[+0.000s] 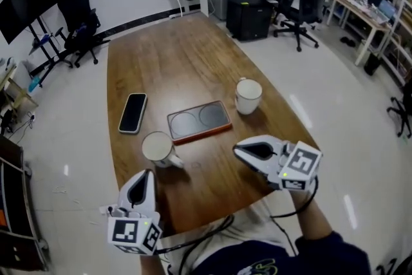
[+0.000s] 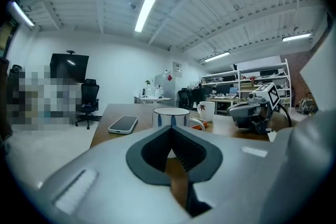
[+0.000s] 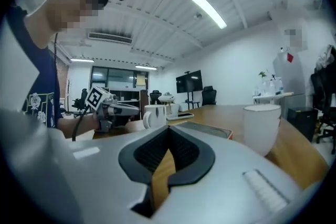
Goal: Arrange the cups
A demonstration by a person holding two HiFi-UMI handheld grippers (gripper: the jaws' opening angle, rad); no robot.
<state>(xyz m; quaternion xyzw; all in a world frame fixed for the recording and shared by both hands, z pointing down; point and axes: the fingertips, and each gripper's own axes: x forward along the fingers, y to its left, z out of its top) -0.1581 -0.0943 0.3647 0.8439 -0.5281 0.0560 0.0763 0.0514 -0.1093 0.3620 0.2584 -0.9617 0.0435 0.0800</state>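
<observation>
Left gripper is hovering over the table's near edge by the left corner, pointing away from the person, jaws pressed together with nothing between. Right gripper is hovering near the near right edge, aiming leftward, jaws likewise closed and empty.

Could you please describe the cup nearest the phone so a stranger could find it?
On the wooden table, find the dark tray with two round recesses. The cup stands off its near-left corner, beside the phone; the other cup stands right of the tray.
</observation>
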